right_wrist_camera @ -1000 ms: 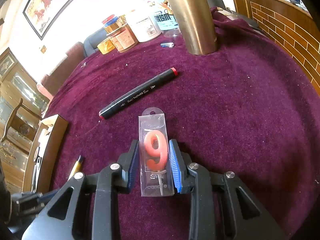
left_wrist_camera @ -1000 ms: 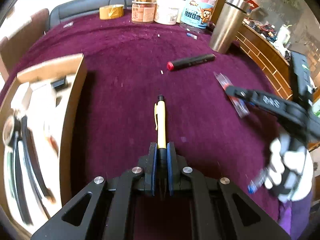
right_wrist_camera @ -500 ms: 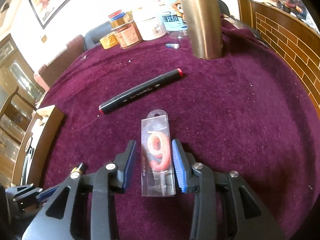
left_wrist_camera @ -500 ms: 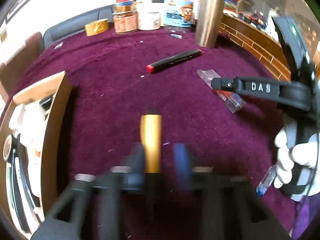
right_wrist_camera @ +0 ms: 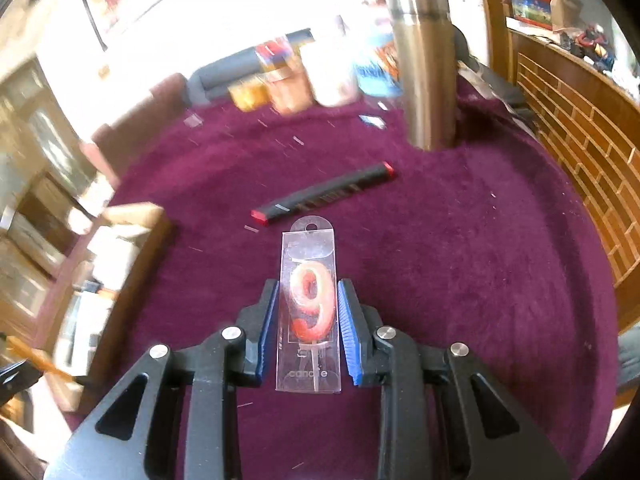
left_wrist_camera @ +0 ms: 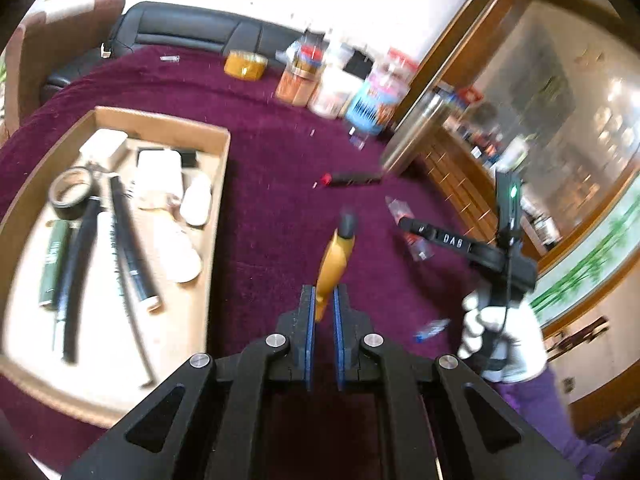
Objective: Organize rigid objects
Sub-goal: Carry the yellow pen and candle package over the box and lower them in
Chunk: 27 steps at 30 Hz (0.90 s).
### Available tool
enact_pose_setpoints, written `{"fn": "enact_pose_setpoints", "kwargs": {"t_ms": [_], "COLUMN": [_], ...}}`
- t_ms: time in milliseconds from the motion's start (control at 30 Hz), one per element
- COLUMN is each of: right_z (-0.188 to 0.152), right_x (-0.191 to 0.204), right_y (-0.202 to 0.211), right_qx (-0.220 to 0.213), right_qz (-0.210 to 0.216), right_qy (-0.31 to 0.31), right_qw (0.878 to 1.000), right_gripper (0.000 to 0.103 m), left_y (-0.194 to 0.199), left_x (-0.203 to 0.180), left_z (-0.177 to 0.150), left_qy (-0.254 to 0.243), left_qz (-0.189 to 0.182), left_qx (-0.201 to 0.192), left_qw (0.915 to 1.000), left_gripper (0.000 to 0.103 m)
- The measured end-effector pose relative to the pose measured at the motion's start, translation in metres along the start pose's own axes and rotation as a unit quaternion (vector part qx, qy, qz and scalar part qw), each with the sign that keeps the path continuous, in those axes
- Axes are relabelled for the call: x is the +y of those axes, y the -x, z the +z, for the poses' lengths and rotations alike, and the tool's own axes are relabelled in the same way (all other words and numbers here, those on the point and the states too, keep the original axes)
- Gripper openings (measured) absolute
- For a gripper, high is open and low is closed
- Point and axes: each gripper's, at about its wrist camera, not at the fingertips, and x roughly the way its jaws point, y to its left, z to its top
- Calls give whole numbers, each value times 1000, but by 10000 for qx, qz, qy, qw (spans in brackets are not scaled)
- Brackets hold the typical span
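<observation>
My left gripper is shut on a yellow pen with a black tip, held in the air above the purple cloth, right of the cardboard box. My right gripper is shut on a clear packet with a red number-9 candle, lifted over the cloth. A black marker with red ends lies beyond the candle; it also shows in the left wrist view. The right gripper and gloved hand show in the left wrist view.
The box holds a tape roll, black rods, a green tube and white items. A steel tumbler stands behind the marker. Jars and a yellow tape roll line the far edge. A small blue item lies on the cloth. A brick ledge is to the right.
My left gripper has lifted the yellow pen off the cloth and swung toward the box. My right gripper closed on the candle packet and raised it slightly.
</observation>
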Motion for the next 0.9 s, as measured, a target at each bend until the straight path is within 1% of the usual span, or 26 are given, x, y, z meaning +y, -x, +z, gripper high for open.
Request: {"fn": "enact_pose_setpoints", "kwargs": {"t_ms": [67, 133, 233, 267, 333, 400, 467, 500, 533, 567, 600, 633, 667, 767, 900], "right_z": [-1, 1, 7, 9, 12, 9, 2, -2, -6, -12, -14, -18, -22, -35, -47], "right_x": [12, 22, 48, 55, 72, 88, 100, 103, 103, 102, 101, 98, 95, 81, 62], "right_y": [29, 51, 89, 95, 105, 101, 90, 83, 76, 65, 58, 52, 46, 36, 37], "right_qx": [-254, -462, -835, -885, -894, -771, -645, -560, -465, -325, -244, -167, -86, 82, 180], "right_qz": [342, 620, 1029, 1089, 1347, 1419, 1354, 1362, 1401, 1460, 1468, 1453, 1427, 1308, 1270], "right_qy": [-21, -10, 133, 181, 283, 449, 610, 609, 562, 461, 405, 348, 297, 207, 49], "right_qw": [9991, 9970, 9911, 9899, 9864, 9859, 9868, 9872, 9875, 9877, 9880, 9886, 9893, 9912, 9917], "right_gripper": [26, 26, 26, 26, 26, 26, 26, 26, 26, 26, 26, 26, 26, 26, 26], "left_y": [27, 64, 116, 131, 154, 165, 164, 158, 143, 127, 111, 88, 65, 15, -32], "left_x": [0, -2, -6, -8, -8, -2, 0, 0, -1, -1, -3, -6, -8, -15, -19], "left_z": [2, 6, 14, 17, 22, 27, 29, 27, 22, 17, 10, 3, -4, -26, -45], "left_qy": [14, -66, -226, -294, -377, -388, -589, -697, -788, -835, -887, -973, -1070, -1332, -1746], "left_qz": [-171, -343, -551, -567, -433, -393, 106, 279, 356, 306, 272, 301, 381, 542, 975], "left_qx": [-228, -604, -1171, -1345, -1603, -1671, -1534, -1412, -1191, -975, -770, -505, -236, 312, 743], "left_qw": [9996, 9976, 9913, 9889, 9854, 9844, 9864, 9871, 9891, 9913, 9927, 9935, 9932, 9891, 9770], "left_gripper": [6, 6, 6, 6, 6, 6, 6, 7, 11, 21, 26, 29, 29, 29, 29]}}
